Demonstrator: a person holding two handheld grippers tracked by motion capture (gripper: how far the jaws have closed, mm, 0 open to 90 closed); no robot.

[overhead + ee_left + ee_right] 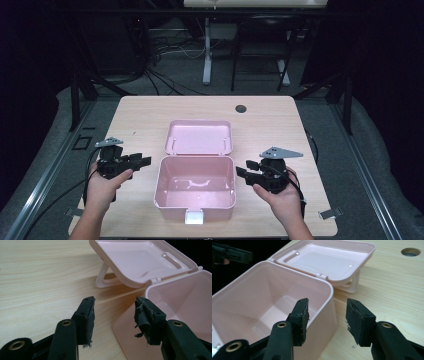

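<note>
A wooden table (145, 115) (round hole (241, 108) near its far edge).

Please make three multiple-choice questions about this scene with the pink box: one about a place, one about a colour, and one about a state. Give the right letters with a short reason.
1. Where does the lid lie?
A. behind the box, hinged back
B. in front of the box
C. inside the box

2. What colour is the latch at the front edge of the pink box?
A. black
B. white
C. green

3. How do the jaws of the left gripper stand?
A. shut on the lid
B. shut on the box wall
C. open, holding nothing

Answers:
1 A: the high view shows the lid folded back on the table behind the box.
2 B: the small tab there is white.
3 C: the left gripper view shows a bare gap between the pads.
</note>
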